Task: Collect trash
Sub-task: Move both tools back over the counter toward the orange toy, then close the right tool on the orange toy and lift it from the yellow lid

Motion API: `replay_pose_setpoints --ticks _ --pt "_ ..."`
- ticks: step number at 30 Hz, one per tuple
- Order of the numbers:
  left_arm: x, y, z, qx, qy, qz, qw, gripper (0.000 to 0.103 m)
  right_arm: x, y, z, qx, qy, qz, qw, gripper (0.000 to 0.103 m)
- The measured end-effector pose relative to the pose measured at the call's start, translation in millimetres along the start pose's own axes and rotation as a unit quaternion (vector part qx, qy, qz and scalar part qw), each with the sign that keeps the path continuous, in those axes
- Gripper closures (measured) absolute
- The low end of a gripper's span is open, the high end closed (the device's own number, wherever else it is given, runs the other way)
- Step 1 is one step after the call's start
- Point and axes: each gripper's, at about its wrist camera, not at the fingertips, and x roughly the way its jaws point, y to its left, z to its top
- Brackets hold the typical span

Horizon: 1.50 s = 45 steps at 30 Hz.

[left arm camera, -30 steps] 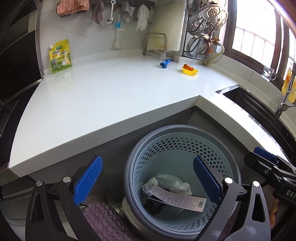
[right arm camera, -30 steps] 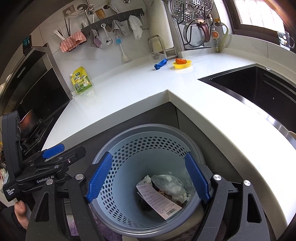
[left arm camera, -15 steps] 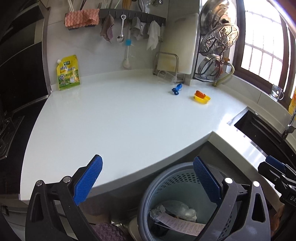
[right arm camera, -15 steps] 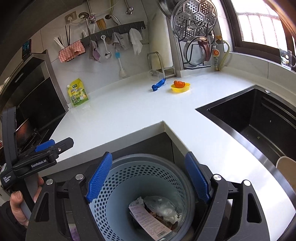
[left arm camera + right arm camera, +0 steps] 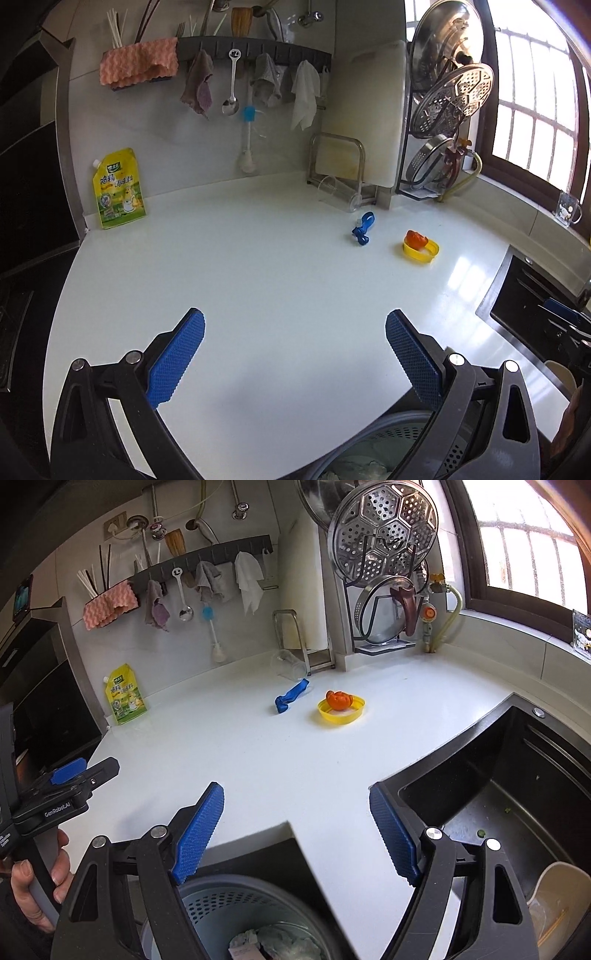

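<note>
White worktop fills most of both wrist views, running back to a tiled wall hung with cloths and a ladle. Both pairs of tongs are spread wide with nothing between their blue pads: the left tongs hover over the bare near part of the worktop, the right tongs over its inner corner, beside the dark sink at the right of the frame.

Trash lies far ahead of both, in the upper middle of each view. A crumpled blue wrapper rests on the worktop, and just to its right, apart from it, sits a small yellow dish with an orange scrap in it. In the right wrist view the same wrapper and dish sit well beyond the pads, slightly left of centre and centre. A clear cup lies on its side just behind the wrapper.

Below the worktop's edge, at the bottom of each frame, the grey perforated bin shows, with crumpled paper inside. A yellow-green pouch leans against the wall at left.
</note>
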Motion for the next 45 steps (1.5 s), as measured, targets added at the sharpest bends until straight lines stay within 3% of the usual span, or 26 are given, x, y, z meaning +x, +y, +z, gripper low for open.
replay_pose_setpoints --ticks 11,27,31,39,45 --pt "71 -15 35 -0.001 0.028 -0.011 0.9995 0.006 93 -24 62 -0.008 0.038 -0.016 0.999 0.026" --pt "144 -33 61 0.007 0.047 -0.009 0.9988 0.006 216 -42 104 -0.021 0.085 -0.058 0.994 0.026" --pt "154 -34 61 0.008 0.05 -0.007 0.9987 0.006 239 -50 109 -0.02 0.104 -0.066 0.992 0.04" --pt "169 -35 56 0.011 0.07 -0.013 0.9974 0.006 256 -51 109 -0.029 0.117 -0.066 0.99 0.05" --pt "167 -39 55 0.019 0.065 -0.012 0.9976 0.006 265 -45 107 -0.044 0.123 -0.072 0.989 0.067"
